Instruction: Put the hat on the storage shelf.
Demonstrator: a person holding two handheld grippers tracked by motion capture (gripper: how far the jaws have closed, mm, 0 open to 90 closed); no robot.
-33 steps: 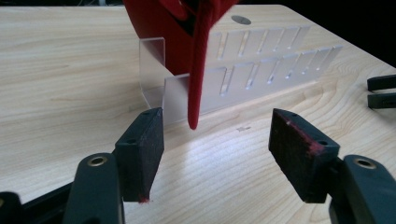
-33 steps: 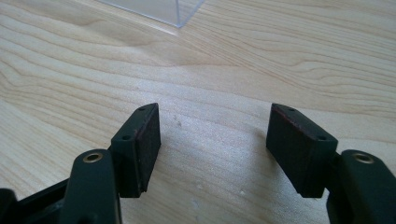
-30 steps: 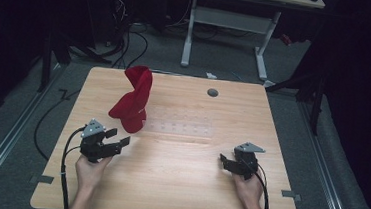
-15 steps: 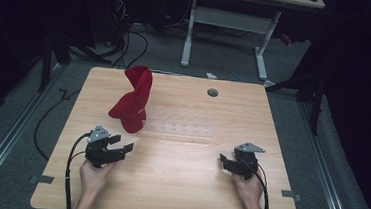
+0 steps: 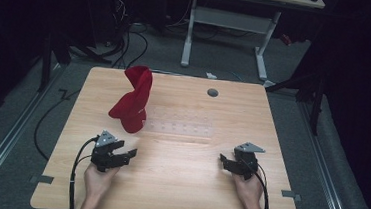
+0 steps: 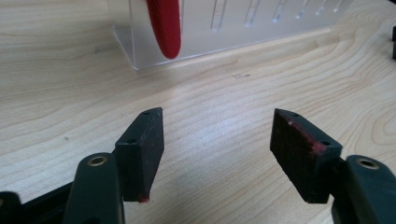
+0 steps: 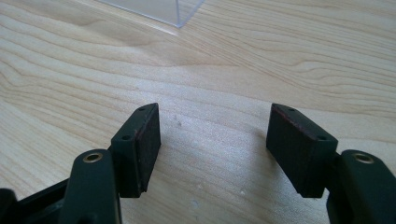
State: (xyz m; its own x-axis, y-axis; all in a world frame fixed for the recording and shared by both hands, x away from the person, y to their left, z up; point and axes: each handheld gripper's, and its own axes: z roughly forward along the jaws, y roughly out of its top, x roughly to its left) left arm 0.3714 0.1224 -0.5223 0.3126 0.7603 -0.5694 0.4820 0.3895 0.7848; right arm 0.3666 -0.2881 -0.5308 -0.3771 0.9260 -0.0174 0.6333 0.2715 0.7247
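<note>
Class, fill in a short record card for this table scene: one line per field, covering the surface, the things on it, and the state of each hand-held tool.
surface: wooden table
red item: red cloth, draped over the left end of the rack
rack: clear plastic rack, mid-table
hole: round grey grommet, far side
left tool: open, empty, low over the near table
right tool: open, empty, low over the near table

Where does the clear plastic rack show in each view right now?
High view: the clear slotted plastic rack lies mid-table, the red cloth at its left end.
Left gripper view: along the top, cloth hanging over it.
Right gripper view: one corner at top.
Shared landmark: the rack's edge.
</note>
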